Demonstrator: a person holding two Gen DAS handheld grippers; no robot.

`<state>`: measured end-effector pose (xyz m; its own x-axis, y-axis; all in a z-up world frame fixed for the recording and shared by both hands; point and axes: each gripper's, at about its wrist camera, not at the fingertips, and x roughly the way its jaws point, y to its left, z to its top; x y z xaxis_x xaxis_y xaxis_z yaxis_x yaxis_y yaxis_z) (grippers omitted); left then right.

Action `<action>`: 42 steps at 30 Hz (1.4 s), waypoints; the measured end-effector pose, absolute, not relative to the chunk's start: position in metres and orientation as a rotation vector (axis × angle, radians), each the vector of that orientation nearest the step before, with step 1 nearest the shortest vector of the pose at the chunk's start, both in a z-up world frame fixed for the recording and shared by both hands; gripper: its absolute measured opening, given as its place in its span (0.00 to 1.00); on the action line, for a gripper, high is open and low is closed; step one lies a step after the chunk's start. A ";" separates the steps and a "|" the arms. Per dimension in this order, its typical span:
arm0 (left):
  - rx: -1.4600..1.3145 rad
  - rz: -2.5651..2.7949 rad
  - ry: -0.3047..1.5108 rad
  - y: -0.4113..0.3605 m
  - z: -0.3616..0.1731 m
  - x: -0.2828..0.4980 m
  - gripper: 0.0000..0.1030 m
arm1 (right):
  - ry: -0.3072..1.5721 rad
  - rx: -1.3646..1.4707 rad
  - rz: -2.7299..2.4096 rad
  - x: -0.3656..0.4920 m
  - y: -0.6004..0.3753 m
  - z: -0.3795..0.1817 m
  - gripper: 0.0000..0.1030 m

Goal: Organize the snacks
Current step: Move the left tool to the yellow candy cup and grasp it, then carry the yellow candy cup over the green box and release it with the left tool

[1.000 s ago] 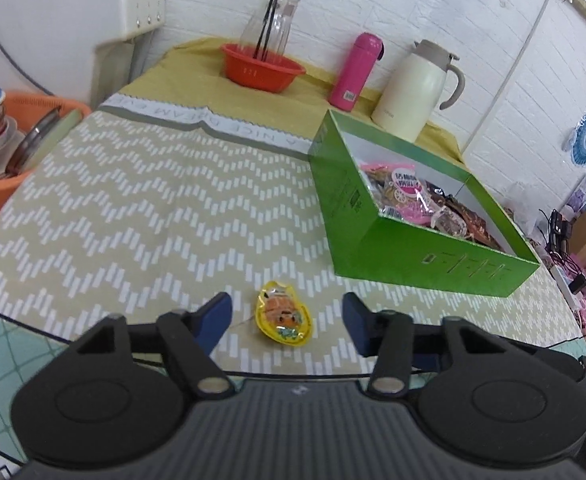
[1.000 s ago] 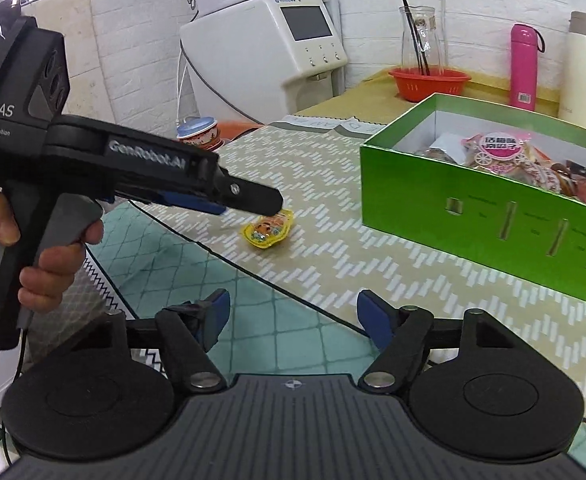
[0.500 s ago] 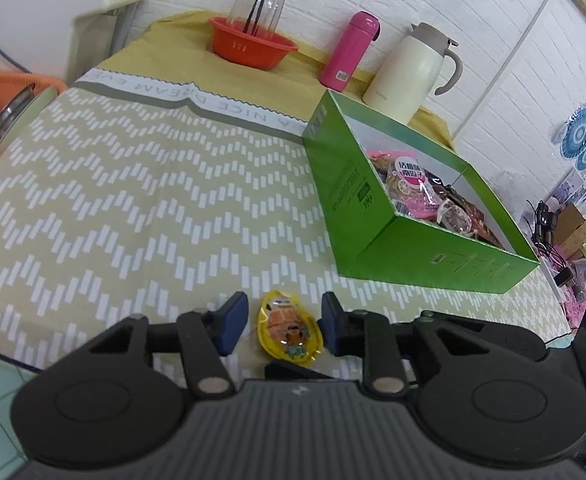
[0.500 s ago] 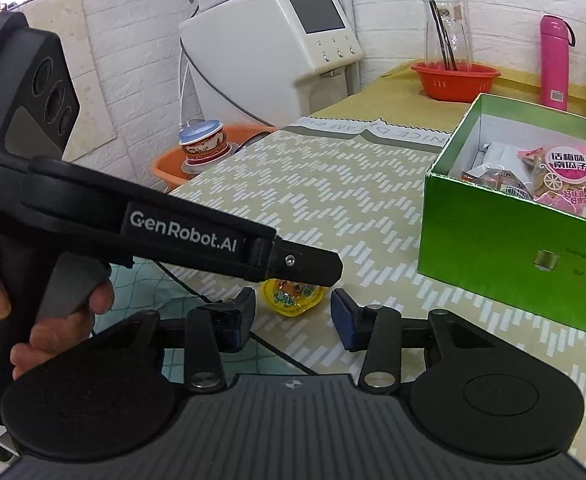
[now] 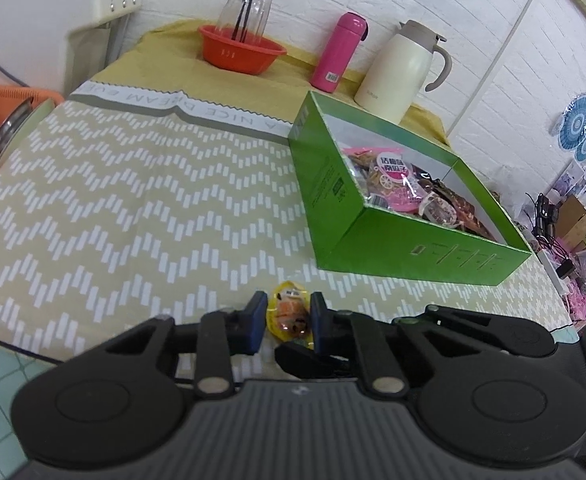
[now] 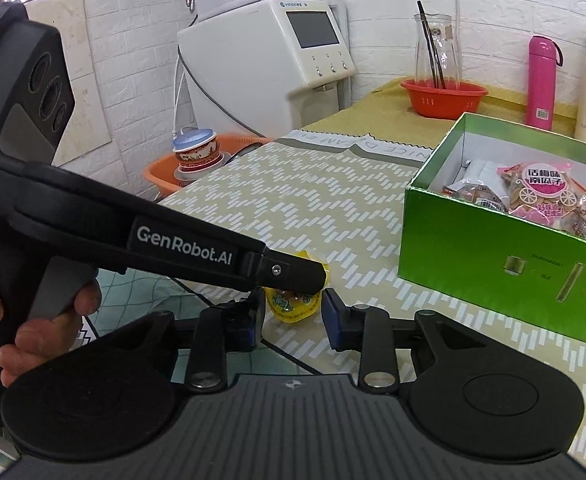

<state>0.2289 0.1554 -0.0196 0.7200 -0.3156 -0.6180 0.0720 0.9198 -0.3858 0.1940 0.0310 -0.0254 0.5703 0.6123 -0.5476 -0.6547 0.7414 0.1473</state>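
A small yellow jelly snack (image 5: 289, 312) lies on the chevron tablecloth (image 5: 133, 200) near its front edge. My left gripper (image 5: 286, 322) has its jaws closed against both sides of the snack. The snack also shows in the right wrist view (image 6: 293, 300). My right gripper (image 6: 291, 318) straddles it there, partly open, with gaps on both sides. The left gripper's body (image 6: 153, 240) crosses over it. A green box (image 5: 393, 208) with several snack packets (image 5: 397, 176) stands to the right; it also shows in the right wrist view (image 6: 493, 256).
At the table's back stand a red basket with a glass jar (image 5: 241, 52), a pink bottle (image 5: 337, 58) and a cream jug (image 5: 401, 72). An orange basin with bowls (image 6: 197, 160) sits left of the table, beside a white appliance (image 6: 273, 60).
My left gripper closed in from wide open onto the yellow snack. My right gripper moved forward to the snack and narrowed around it.
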 end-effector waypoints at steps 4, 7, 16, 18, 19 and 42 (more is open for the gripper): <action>-0.320 -0.231 0.719 0.140 -0.006 0.223 0.11 | 0.577 -0.059 0.734 0.186 0.018 -0.017 0.54; -0.295 -0.244 0.702 0.126 0.004 0.220 0.11 | 0.551 -0.028 0.725 0.183 0.004 -0.012 0.54; -0.239 -0.296 0.647 0.079 0.029 0.229 0.11 | 0.455 0.022 0.659 0.181 -0.038 0.001 0.54; -0.226 -0.311 0.632 0.068 0.034 0.234 0.11 | 0.434 0.043 0.637 0.184 -0.050 0.004 0.54; -0.223 -0.319 0.627 0.062 0.036 0.237 0.11 | 0.426 0.054 0.628 0.185 -0.055 0.005 0.54; -0.232 -0.369 0.575 -0.010 0.020 0.347 0.65 | 0.376 0.205 0.397 0.250 -0.136 -0.016 0.82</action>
<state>0.3475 -0.0104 0.0203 0.7763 -0.4019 -0.4856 0.2742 0.9090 -0.3139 0.2501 -0.1359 -0.0159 0.8549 0.4120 -0.3152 -0.3372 0.9031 0.2659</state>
